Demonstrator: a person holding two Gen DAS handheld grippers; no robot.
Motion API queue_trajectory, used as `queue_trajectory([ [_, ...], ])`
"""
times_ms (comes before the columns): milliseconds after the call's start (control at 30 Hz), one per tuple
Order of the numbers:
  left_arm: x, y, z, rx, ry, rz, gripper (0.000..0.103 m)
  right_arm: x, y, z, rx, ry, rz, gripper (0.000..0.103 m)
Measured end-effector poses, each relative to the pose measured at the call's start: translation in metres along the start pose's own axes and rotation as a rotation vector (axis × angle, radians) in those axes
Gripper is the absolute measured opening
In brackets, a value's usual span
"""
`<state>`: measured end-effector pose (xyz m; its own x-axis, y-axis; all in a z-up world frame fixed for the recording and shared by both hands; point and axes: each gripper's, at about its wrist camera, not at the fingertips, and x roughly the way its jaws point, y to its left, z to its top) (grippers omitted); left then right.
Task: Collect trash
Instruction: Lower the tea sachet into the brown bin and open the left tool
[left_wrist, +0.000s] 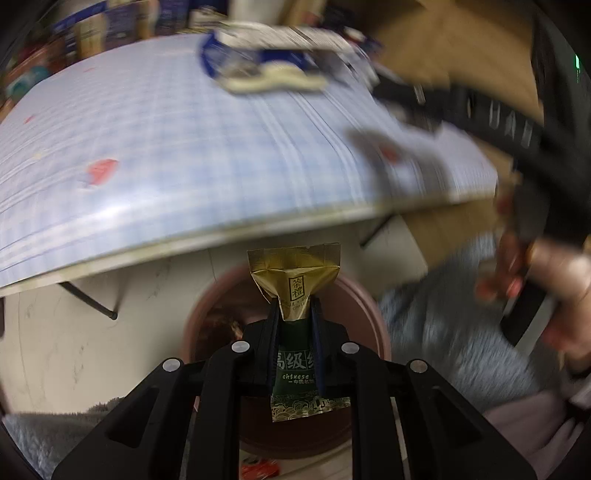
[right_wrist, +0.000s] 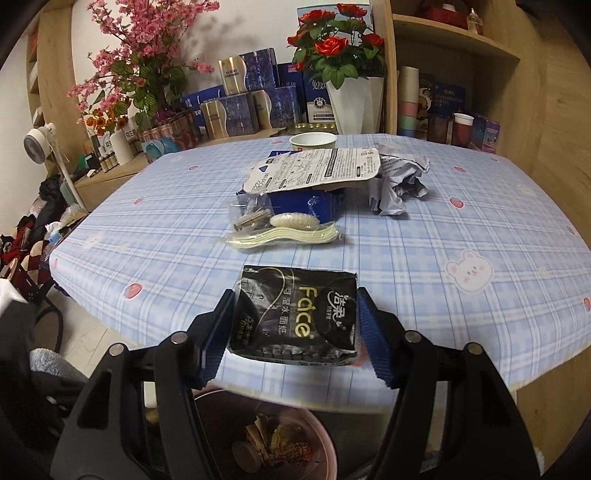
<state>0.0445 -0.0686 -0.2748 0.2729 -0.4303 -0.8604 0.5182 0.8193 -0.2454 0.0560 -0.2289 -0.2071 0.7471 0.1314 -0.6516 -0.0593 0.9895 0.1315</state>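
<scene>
Trash items, two in the grippers, others on the checked tablecloth (right_wrist: 461, 221).

Left gripper (left_wrist: 293, 314) pinches a gold-and-green tea sachet (left_wrist: 295, 291) over the pink bin (left_wrist: 369, 306), at 6 o'clock below the table edge. Right gripper (right_wrist: 295, 325) stands half spread, its blue pads flanking a black tissue pack (right_wrist: 295, 310) at the near table edge; contact unclear. At 12 o'clock: plastic-wrapped utensils (right_wrist: 284, 230), printed card (right_wrist: 314, 168), paper cup (right_wrist: 313, 141); at 1 o'clock, crumpled paper (right_wrist: 400, 181).

1. The black tissue pack (right_wrist: 295, 314), near the counter's front edge, reads "Face" in gold, beside Chinese characters.
2. The green-and-gold tea sachet (left_wrist: 295, 332) reads "chinese" in white under large Chinese characters.
</scene>
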Motion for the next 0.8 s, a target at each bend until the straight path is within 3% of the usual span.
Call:
queue_trajectory([
  [167,0.03,-0.013,-0.012,0.072,0.089,-0.008,0.016,-0.015,-0.002,-0.013,0.023,-0.012,-0.008,0.065],
  [267,0.042,-0.011,-0.015,0.064,0.126,-0.058,0.016,-0.021,-0.001,-0.022,0.008,-0.012,-0.011,0.065],
  [600,0.069,-0.021,-0.027,0.093,0.252,-0.114,0.018,-0.025,-0.005,-0.044,0.019,0.017,-0.007,0.065],
  [667,0.072,-0.025,-0.031,0.103,0.26,-0.122,0.03,-0.025,-0.005,-0.046,0.018,0.021,-0.004,0.065],
  [700,0.072,-0.026,-0.032,0.106,0.264,-0.129,0.05,-0.025,-0.004,-0.046,0.016,0.022,-0.003,0.065],
  [733,0.072,-0.028,-0.031,0.107,0.262,-0.134,0.063,-0.025,-0.004,-0.046,0.016,0.022,-0.002,0.065],
  [800,0.067,-0.031,-0.03,0.118,0.238,-0.141,0.065,-0.025,-0.003,-0.047,0.016,0.022,-0.003,0.065],
])
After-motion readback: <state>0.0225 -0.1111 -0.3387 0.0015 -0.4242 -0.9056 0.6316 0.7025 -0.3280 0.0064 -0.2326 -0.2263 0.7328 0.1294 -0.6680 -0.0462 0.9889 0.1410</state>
